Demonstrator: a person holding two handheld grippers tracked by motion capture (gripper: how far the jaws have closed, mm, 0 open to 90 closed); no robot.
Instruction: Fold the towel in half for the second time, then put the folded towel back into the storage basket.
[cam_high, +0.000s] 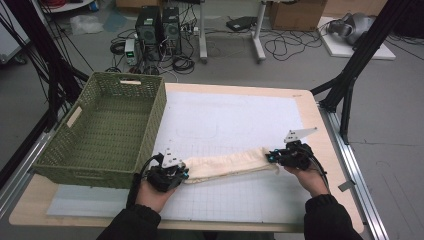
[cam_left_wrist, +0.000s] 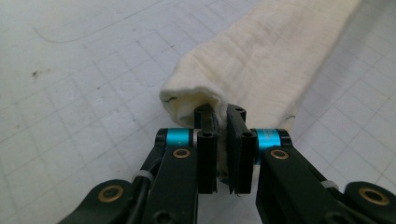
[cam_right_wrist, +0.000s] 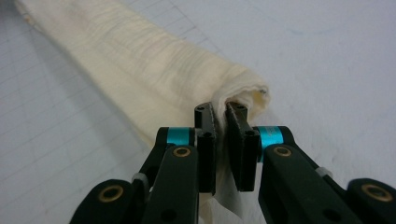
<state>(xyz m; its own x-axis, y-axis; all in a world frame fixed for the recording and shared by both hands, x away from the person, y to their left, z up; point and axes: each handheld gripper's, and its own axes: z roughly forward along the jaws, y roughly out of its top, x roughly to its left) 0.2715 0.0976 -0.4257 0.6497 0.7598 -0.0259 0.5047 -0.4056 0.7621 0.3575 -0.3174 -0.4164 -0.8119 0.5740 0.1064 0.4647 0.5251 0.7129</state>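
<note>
A cream cloth (cam_high: 227, 163), folded into a long narrow strip, lies across the white gridded mat (cam_high: 235, 120) near the table's front. My left gripper (cam_high: 181, 172) is shut on the cloth's left end (cam_left_wrist: 261, 60), with fabric pinched between its black jaws (cam_left_wrist: 223, 122). At the other end my right gripper (cam_high: 272, 157) is shut on the cloth (cam_right_wrist: 140, 70), its jaws (cam_right_wrist: 220, 116) clamping the folded edge. The strip hangs slightly slack between the two grippers.
A green woven basket (cam_high: 150, 120) stands at the table's left, close to my left gripper. The mat stretches bare behind the cloth. The table's right edge (cam_high: 330, 145) runs just beyond my right gripper. Cables and computer boxes (cam_high: 157, 30) sit on the floor behind.
</note>
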